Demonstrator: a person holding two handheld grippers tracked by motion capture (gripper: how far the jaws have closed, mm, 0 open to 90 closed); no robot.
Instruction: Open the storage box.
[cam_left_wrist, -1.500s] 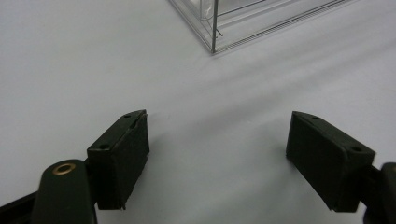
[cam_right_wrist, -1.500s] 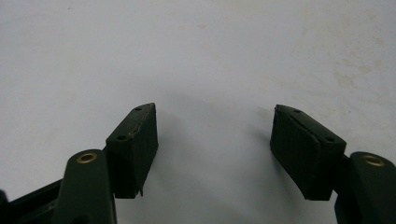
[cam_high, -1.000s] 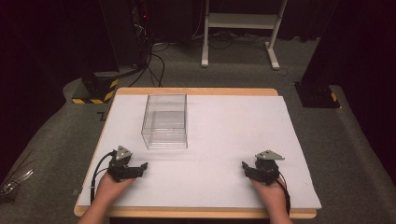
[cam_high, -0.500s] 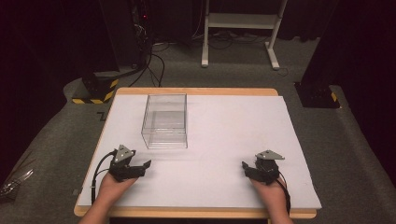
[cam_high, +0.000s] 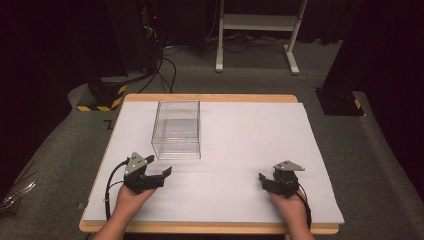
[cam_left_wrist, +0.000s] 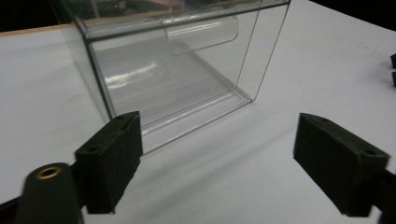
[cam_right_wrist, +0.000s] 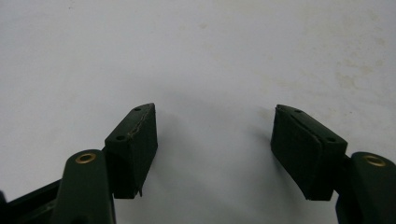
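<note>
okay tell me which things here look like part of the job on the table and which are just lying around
Likely part of the job:
clear box, on the white table cover
left gripper, open, facing the box
right gripper, open

Just lying about:
white frame stand on the floor
yellow-black striped base
floor cables

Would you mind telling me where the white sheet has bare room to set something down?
Everything right of the clear box is bare, out to the white sheet's far and right edges, and between the left gripper and right gripper. Tightest is the gap between box and left gripper.
</note>
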